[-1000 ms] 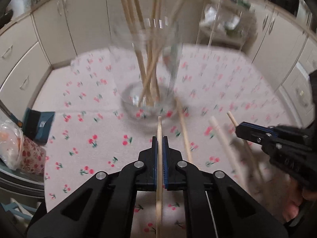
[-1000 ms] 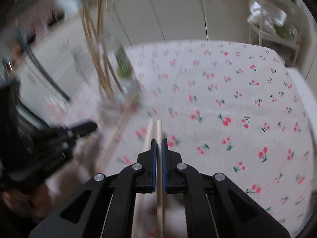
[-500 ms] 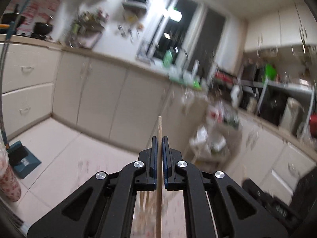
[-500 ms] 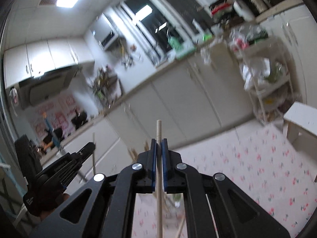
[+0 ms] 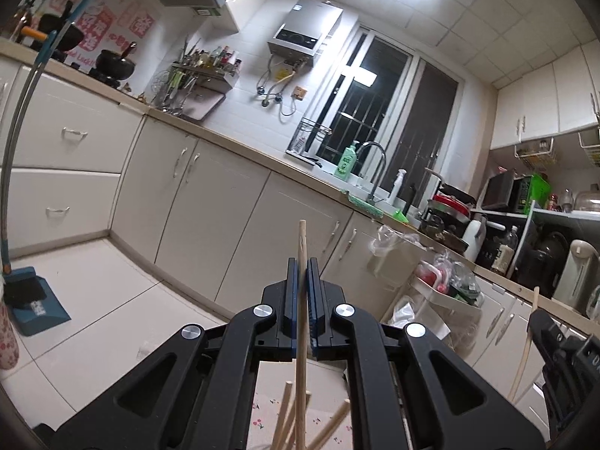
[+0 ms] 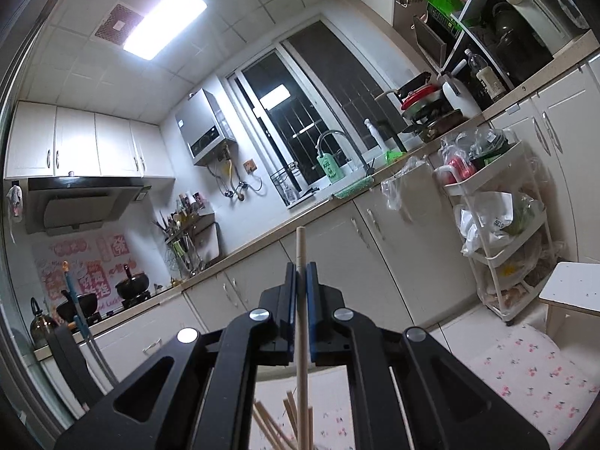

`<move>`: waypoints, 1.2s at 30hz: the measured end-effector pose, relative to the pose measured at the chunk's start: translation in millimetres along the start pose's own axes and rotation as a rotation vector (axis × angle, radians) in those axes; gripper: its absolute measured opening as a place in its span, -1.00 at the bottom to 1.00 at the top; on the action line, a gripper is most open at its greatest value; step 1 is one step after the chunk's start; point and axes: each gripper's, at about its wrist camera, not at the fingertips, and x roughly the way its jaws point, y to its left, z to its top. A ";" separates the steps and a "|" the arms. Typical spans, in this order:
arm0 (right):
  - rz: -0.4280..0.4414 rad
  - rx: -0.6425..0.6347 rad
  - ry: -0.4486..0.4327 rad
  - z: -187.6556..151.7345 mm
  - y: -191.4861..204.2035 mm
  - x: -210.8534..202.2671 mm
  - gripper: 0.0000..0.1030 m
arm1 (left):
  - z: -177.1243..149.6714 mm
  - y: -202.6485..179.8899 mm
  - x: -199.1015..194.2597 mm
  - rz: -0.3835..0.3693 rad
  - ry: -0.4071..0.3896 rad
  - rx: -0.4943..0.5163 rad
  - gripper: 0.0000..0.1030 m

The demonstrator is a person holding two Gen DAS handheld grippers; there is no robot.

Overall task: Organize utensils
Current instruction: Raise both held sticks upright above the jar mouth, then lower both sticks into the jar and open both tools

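My left gripper (image 5: pixel 302 262) is shut on a wooden chopstick (image 5: pixel 301 322), held upright and tilted up toward the kitchen. Tips of several other chopsticks (image 5: pixel 288 420) stick up below it, over the cherry-print cloth (image 5: pixel 262 412). My right gripper (image 6: pixel 300 266) is shut on another wooden chopstick (image 6: pixel 301 337), also pointing up, with more chopstick tips (image 6: pixel 270 427) below it. The right gripper also shows at the right edge of the left wrist view (image 5: pixel 562 352), with its chopstick (image 5: pixel 525 348). The glass that holds the chopsticks is hidden.
Kitchen cabinets (image 5: pixel 210 206) and a counter with a sink tap (image 5: pixel 378 168) fill the background. A white rolling cart (image 6: pixel 498 225) with bags stands at the right. A white stool (image 6: pixel 570 288) is beside the cherry-print table cloth (image 6: pixel 525 367). A blue dustpan (image 5: pixel 33 300) is on the floor.
Both grippers have swung up from the table with their chopsticks, from facing the glass to facing the kitchen wall. Each chopstick's lower end now hangs among the standing chopstick tips.
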 end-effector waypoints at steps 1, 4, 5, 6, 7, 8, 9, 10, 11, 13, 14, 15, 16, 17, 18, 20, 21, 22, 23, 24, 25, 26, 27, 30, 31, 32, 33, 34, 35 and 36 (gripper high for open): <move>0.003 0.003 0.000 -2.0 1.2 4.6 -0.88 | -3.5 1.8 0.7 0.004 -0.002 -0.004 -0.91; 0.014 0.000 -0.006 -8.7 6.9 13.6 -0.88 | -10.6 9.9 5.6 0.022 -0.012 -0.013 -0.91; 0.017 -0.005 -0.009 -11.2 10.1 14.9 -0.88 | -13.1 12.8 7.1 0.027 -0.015 -0.014 -0.91; 0.023 -0.013 -0.011 -14.0 13.4 17.9 -0.87 | -14.8 14.9 7.8 0.031 -0.019 -0.015 -0.91; 0.025 -0.019 -0.012 -16.0 15.7 19.7 -0.87 | -17.0 17.2 9.9 0.034 -0.020 -0.017 -0.91; 0.030 -0.028 -0.011 -18.3 18.5 22.2 -0.87 | -19.2 19.5 9.9 0.034 -0.019 -0.018 -0.91; 0.034 -0.034 -0.008 -21.2 20.8 24.3 -0.87 | -20.4 21.0 11.1 0.035 -0.017 -0.018 -0.91; 0.038 -0.044 -0.003 -24.5 23.3 27.0 -0.87 | -22.5 22.2 11.9 0.034 -0.015 -0.018 -0.91; 0.040 -0.047 0.001 -27.0 24.7 29.2 -0.87 | -24.8 23.9 13.2 0.034 -0.012 -0.018 -0.91; 0.043 -0.054 0.015 -32.7 26.0 31.9 -0.87 | -29.7 25.3 14.6 0.033 -0.006 -0.015 -0.91; 0.044 -0.054 0.021 -34.4 25.2 32.7 -0.87 | -31.2 25.6 14.2 0.033 -0.005 -0.013 -0.91; 0.044 -0.054 0.028 -36.6 24.6 33.3 -0.87 | -33.2 25.8 13.7 0.032 -0.002 -0.008 -0.91; 0.043 -0.058 0.037 -39.2 23.8 34.0 -0.87 | -36.1 25.3 13.8 0.030 0.003 -0.001 -0.91; 0.042 -0.063 0.048 -41.8 23.3 34.6 -0.87 | -37.8 24.5 13.3 0.029 0.004 0.005 -0.91; 0.041 -0.065 0.056 -44.1 23.0 34.8 -0.87 | -39.8 22.8 13.0 0.028 0.006 0.011 -0.91; 0.043 -0.072 0.079 -49.4 22.3 35.3 -0.87 | -44.5 19.9 11.7 0.025 0.013 0.026 -0.91; 0.044 -0.078 0.087 -51.7 22.4 35.5 -0.87 | -46.4 18.3 11.2 0.024 0.017 0.033 -0.91; 0.044 -0.087 0.099 -54.7 22.9 35.3 -0.87 | -48.1 16.7 10.5 0.023 0.021 0.041 -0.91; 0.045 -0.093 0.109 -57.4 23.2 34.8 -0.87 | -50.6 15.0 9.3 0.023 0.026 0.050 -0.91; 0.046 -0.098 0.119 -59.7 23.5 34.7 -0.87 | -52.6 13.3 8.0 0.022 0.031 0.058 -0.91; 0.048 -0.105 0.135 -63.0 23.6 34.3 -0.87 | -54.6 12.8 7.1 0.022 0.038 0.064 -0.91; 0.050 -0.114 0.149 -66.6 23.7 33.4 -0.87 | -56.7 12.0 5.4 0.024 0.046 0.072 -0.91; 0.051 -0.119 0.159 -69.0 23.6 33.1 -0.87 | -58.2 11.5 4.1 0.025 0.052 0.078 -0.92; 0.052 -0.144 0.213 -79.8 22.8 31.3 -0.87 | -61.2 11.5 0.0 0.028 0.074 0.096 -0.91; 0.053 -0.150 0.227 -82.5 22.4 30.9 -0.87 | -62.4 11.5 -1.7 0.031 0.082 0.103 -0.91; 0.052 -0.155 0.239 -84.8 21.9 29.8 -0.87 | -63.8 11.8 -4.3 0.038 0.093 0.116 -0.91; 0.051 -0.163 0.253 -87.1 21.3 28.4 -0.86 | -65.0 12.1 -6.1 0.042 0.102 0.125 -0.90; 0.051 -0.167 0.264 -88.4 20.5 27.5 -0.82 | -66.3 12.4 -8.8 0.045 0.109 0.134 -0.89; 0.049 -0.169 0.271 -89.2 19.9 26.4 -0.64 | -66.8 12.7 -11.3 0.047 0.113 0.141 -0.83; 0.047 -0.169 0.275 -90.0 19.4 24.7 -0.51 | -67.2 13.1 -13.5 0.048 0.119 0.147 -0.80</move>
